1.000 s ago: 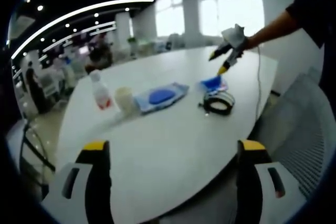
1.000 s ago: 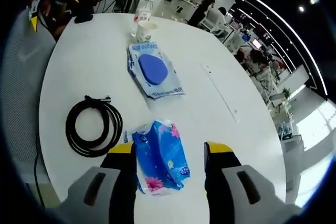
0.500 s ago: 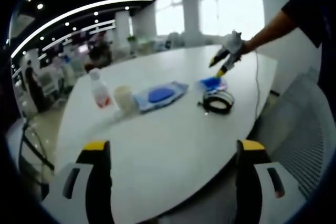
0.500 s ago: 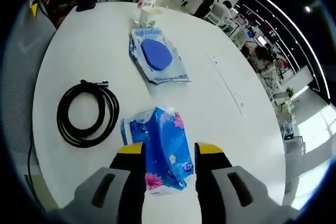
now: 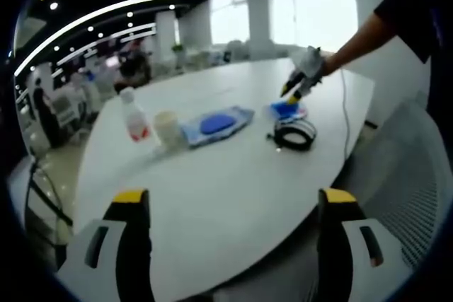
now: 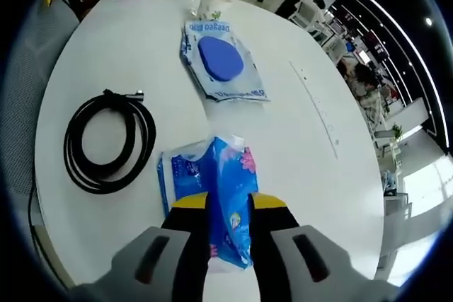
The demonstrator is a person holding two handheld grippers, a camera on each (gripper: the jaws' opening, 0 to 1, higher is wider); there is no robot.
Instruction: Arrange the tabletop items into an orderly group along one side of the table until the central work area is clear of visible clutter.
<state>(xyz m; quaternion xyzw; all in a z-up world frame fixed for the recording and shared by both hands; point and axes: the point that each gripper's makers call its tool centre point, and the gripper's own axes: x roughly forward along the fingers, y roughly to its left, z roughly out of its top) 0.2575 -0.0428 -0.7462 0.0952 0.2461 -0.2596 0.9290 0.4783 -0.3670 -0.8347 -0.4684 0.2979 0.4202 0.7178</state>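
1. Right gripper (image 6: 228,206): yellow-tipped jaws drawn in on the blue tissue pack (image 6: 212,189), pinching its near end so the wrapper bunches up between them. Pack lies flat on the white table (image 6: 113,40).
2. Left gripper view, same grip: right gripper (image 5: 291,94) angled down onto the tissue pack (image 5: 285,110), a person's arm (image 5: 364,37) reaching in from the upper right.
3. Left gripper (image 5: 230,206): jaws wide apart, nothing between them, held above the near table edge (image 5: 212,210).
4. Coiled black cable (image 6: 106,143) just left of the pack in the right gripper view, apart from it; in the left gripper view the cable (image 5: 295,134) sits just in front of the pack.
5. Beyond the pack: flat wet-wipes pack (image 6: 223,61) with a blue oval lid, well apart from it. Also visible in the left gripper view (image 5: 216,124).
6. Past the wipes, toward the far end: white cup (image 5: 168,129) and clear bottle (image 5: 134,118) with a red label, standing upright just beside each other.
7. Background: open office, ceiling light strips, people seated at a distance.
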